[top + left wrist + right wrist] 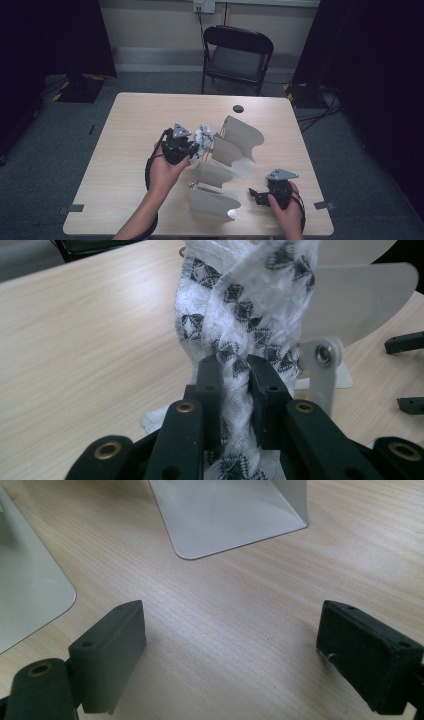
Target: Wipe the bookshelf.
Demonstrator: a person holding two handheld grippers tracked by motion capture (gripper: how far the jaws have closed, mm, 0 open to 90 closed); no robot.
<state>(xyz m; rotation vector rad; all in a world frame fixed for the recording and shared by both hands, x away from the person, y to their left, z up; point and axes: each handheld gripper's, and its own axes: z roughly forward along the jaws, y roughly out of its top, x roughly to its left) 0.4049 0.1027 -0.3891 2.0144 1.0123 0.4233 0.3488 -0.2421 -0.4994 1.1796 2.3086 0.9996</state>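
Dark curtains hang on both sides, and a black chair [236,56] stands behind your wooden table [135,125]. On the table sits a white rack [235,145] made of thin curved plates.

Your left gripper [186,148] has its jaws shut tight on a white cloth [240,325] with small black shapes on it. You hold the cloth up off the table, right beside the back end of the rack. In the left gripper view the cloth is twisted like a rope and runs down between the jaws, and a bit of it lies on the table below.

Your right gripper [257,196] rests low on the table near the front plate [212,202]. Its jaws stand wide open and hold nothing.

Now the things that could go wrong. The cloth hangs very close to the rack's plates and to a round screw [324,354]. If you pull the cloth up or away fast, it could catch there. Then the light rack could tip or slide, because your right gripper is not holding it down.

The grip is on a thin twisted part. If the cloth snags, it could slip out of the jaws and drop.

I cannot tell from the high view if the cloth already touches a plate, because it is small and blurry there. So lift slowly and watch the rack.
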